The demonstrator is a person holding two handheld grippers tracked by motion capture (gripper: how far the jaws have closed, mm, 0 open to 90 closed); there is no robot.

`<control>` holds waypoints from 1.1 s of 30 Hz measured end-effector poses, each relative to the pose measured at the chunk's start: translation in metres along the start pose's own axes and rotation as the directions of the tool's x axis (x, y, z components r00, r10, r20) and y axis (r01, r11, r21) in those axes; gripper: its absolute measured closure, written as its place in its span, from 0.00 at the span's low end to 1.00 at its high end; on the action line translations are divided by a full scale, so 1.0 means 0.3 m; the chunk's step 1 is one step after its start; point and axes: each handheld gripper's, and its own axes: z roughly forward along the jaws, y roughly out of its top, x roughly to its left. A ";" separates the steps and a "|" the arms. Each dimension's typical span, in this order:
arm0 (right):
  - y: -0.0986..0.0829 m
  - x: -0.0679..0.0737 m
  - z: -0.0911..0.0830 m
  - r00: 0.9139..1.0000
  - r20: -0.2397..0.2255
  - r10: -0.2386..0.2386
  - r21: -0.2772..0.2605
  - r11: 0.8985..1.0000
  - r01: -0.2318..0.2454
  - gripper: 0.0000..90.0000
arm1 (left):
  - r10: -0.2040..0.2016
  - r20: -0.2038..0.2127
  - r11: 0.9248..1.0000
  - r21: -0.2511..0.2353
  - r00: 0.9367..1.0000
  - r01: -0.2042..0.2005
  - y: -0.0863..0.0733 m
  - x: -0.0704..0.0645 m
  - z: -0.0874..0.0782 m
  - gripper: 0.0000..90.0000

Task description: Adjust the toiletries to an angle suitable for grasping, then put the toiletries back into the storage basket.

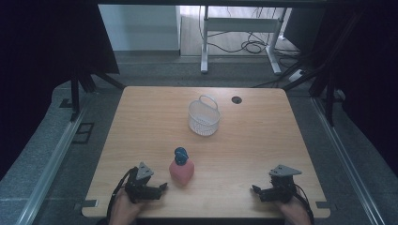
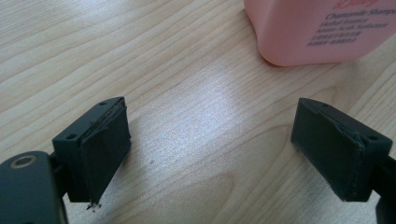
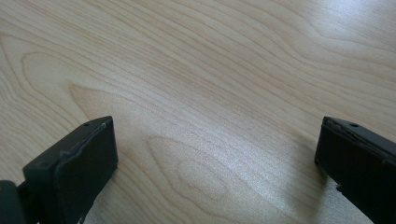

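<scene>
A pink bottle with a blue cap stands near the table's front, left of centre. Its pink base with printed text sits at the top right of the left gripper view. My left gripper rests just left of the bottle, open, jaws apart with bare wood between them. My right gripper rests at the front right, also open, over bare wood. A white mesh basket with a handle stands further back near the middle.
The wooden table has a small dark cable hole at its back right. Beyond the table's far edge are desk legs and cables on the floor.
</scene>
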 end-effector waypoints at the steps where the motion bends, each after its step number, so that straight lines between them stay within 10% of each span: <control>1: 0.000 0.000 0.000 1.000 -0.001 0.000 0.000 1.000 0.000 0.00 | 0.000 0.000 1.000 0.000 1.000 0.000 0.000 0.000 0.000 0.13; 33: 0.009 0.002 -0.011 0.999 -0.035 0.003 -0.011 1.000 -0.004 0.03 | 0.005 0.009 1.000 -0.001 1.000 -0.005 -0.006 0.003 -0.005 0.13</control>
